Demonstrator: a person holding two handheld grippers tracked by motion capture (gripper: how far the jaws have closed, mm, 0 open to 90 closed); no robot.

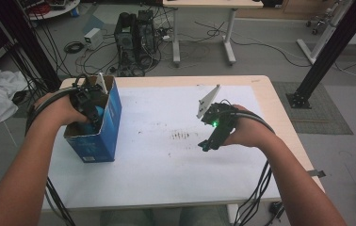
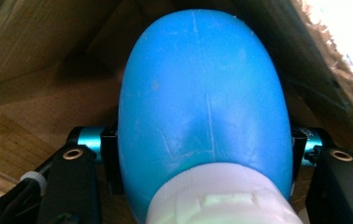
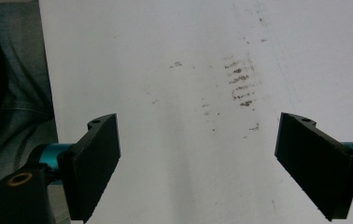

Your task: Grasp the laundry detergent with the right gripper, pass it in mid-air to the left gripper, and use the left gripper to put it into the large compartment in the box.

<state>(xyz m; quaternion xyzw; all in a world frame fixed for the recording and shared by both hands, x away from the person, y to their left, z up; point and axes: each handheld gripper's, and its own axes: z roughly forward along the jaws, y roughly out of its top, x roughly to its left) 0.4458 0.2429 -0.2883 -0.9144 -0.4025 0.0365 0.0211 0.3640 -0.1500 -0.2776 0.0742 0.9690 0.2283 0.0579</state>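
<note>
Blue bottle (image 2: 202, 93) is pinched by the left gripper (image 2: 202, 154) inside the box (image 1: 112, 117); the right gripper (image 3: 212, 158) is held spread above the table (image 1: 166, 160).

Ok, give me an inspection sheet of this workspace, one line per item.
Surface: white sheet with dark smudges at the middle.
Job's things: blue box standing open; blue bottle with white cap inside it.
Clutter: nothing seen.
Grippers: left gripper in the box, shut on the bottle; right gripper open above the sheet.
Cables: trail along both forearms.
Surroundings: computer tower, floor cables, white desk.
</note>
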